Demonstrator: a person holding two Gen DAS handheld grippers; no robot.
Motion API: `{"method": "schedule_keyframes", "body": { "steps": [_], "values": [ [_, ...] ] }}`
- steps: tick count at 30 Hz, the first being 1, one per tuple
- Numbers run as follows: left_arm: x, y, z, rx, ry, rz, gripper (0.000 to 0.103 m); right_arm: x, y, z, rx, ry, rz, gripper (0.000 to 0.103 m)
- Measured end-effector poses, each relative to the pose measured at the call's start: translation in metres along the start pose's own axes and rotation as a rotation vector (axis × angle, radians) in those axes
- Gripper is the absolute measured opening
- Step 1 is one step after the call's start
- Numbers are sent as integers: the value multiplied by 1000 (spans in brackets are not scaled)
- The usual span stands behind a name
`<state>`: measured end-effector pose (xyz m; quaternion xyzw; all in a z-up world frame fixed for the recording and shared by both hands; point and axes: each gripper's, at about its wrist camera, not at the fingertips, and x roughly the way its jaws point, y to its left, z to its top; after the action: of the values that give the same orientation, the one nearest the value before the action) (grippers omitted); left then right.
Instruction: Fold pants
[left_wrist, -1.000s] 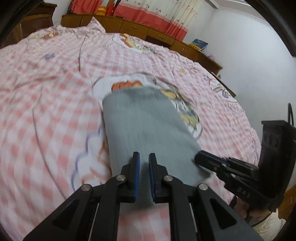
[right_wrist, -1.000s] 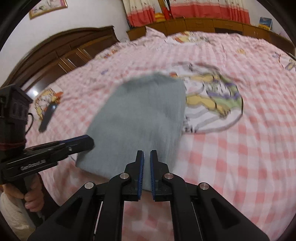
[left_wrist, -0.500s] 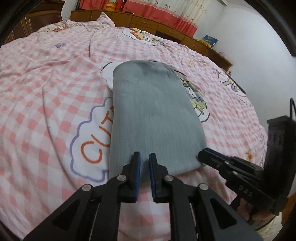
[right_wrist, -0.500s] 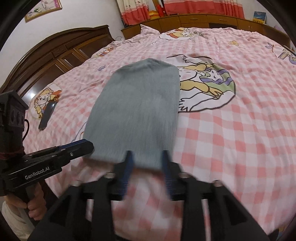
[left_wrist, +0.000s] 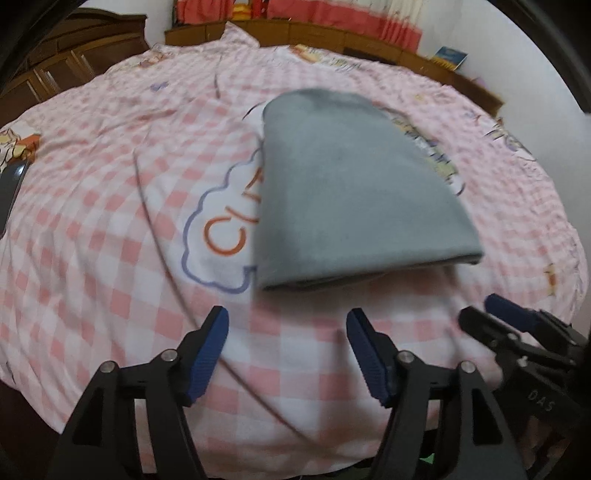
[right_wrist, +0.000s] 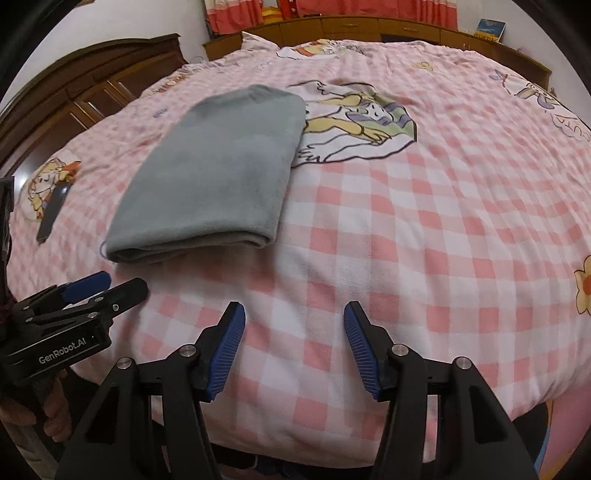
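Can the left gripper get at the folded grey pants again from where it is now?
Probably yes. The left gripper, its jaws opening and empty, sits just short of the pants' near folded edge, with only bare bedspread between them.

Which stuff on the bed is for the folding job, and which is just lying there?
For the job:
- grey pants, folded flat on the bed
- left claw, opening, nothing in it
- right claw, opening, nothing in it

Just lying about:
- dark flat gadget on the checked bedspread
- book on the wooden ledge
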<state>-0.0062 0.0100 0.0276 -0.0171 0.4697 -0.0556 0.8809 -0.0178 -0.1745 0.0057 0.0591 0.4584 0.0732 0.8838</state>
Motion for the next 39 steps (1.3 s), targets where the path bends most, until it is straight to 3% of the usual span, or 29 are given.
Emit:
{"method": "schedule_keyframes", "body": {
  "steps": [7, 20, 39],
  "values": [
    [11, 8, -1, -29, 34, -9, 75, 13, 2, -2, -1, 37, -27, 60],
    [20, -6, -6, 15, 57, 30, 96, 20, 12, -5, -38, 36, -49, 73],
    [26, -5, -7, -6, 73, 58, 100, 22, 10, -5, -18, 30, -33, 75]
  ]
}}
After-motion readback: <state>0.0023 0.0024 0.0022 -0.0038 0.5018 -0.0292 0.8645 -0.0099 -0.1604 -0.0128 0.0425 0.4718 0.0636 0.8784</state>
